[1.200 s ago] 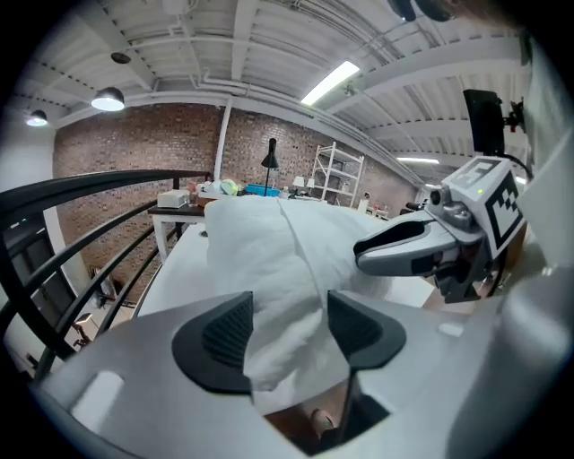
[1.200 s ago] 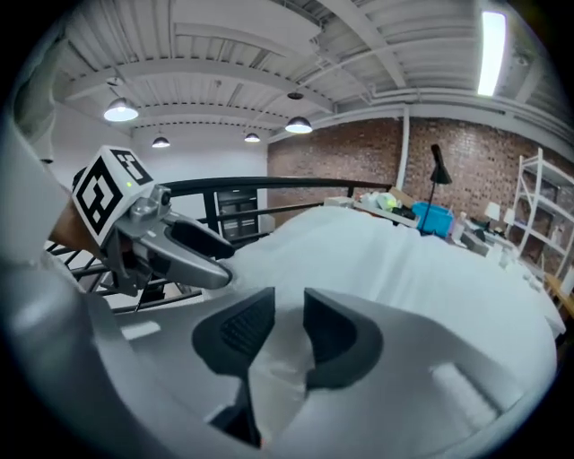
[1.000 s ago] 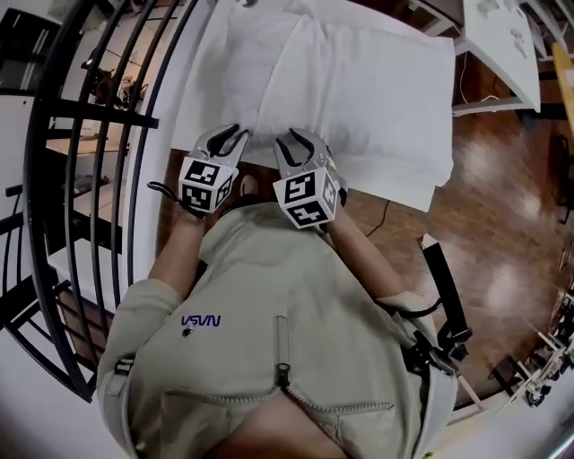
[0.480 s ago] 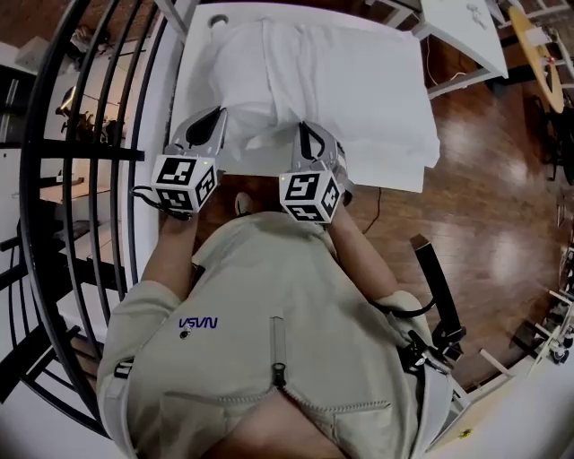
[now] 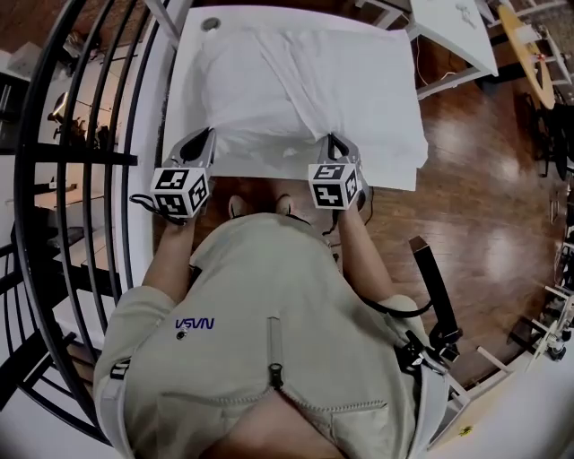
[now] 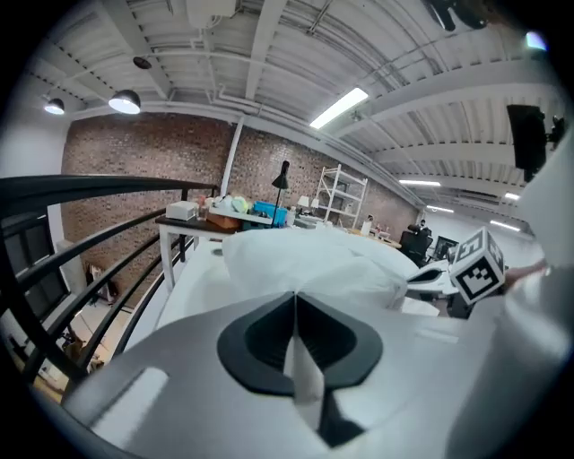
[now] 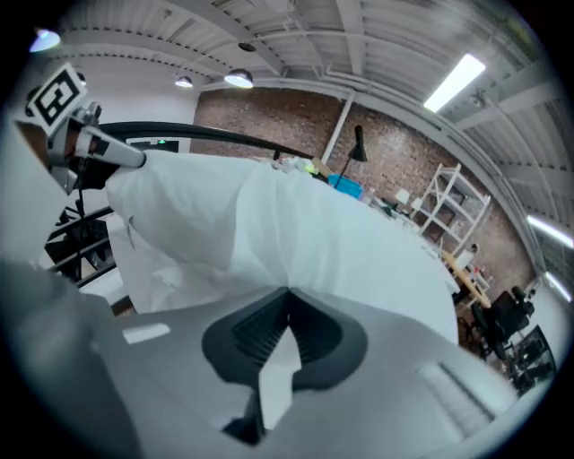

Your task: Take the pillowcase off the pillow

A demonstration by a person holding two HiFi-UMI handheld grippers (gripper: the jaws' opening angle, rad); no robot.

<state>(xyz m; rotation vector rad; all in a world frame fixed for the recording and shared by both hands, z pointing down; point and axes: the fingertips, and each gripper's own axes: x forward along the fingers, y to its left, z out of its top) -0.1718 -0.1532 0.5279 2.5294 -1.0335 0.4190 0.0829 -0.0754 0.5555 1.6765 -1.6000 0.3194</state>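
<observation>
White cloth takes up most of the head view: the pillowcase [image 5: 305, 85] lies across a white surface [image 5: 186, 108] at 12 o'clock from the person, swollen with the pillow inside it, which shows only as bulk under the fabric. The case's near edge faces the person, and creases run from that edge up toward its middle. The left hand-held gripper [image 5: 204, 136] is clenched on the near edge at about 11 o'clock, with a strip of white fabric pinched between its closed jaws in the left gripper view. The right hand-held gripper [image 5: 332, 140] is clenched on the same edge at about 1 o'clock, also with a tongue of cloth squeezed between its jaws. The two grips sit well apart, one toward each near corner. A round hole [image 5: 210, 24] marks the surface's far corner at 11 o'clock. Black railing bars [image 5: 85, 179] curve along 9 o'clock, just beside the surface's left edge. Glossy wooden floor [image 5: 489, 206] spreads out at 3 o'clock, and another white table [image 5: 453, 31] stands at 1 o'clock beyond the pillowcase. The person's beige jacket [image 5: 269, 341] fills the view at 6 o'clock.
</observation>
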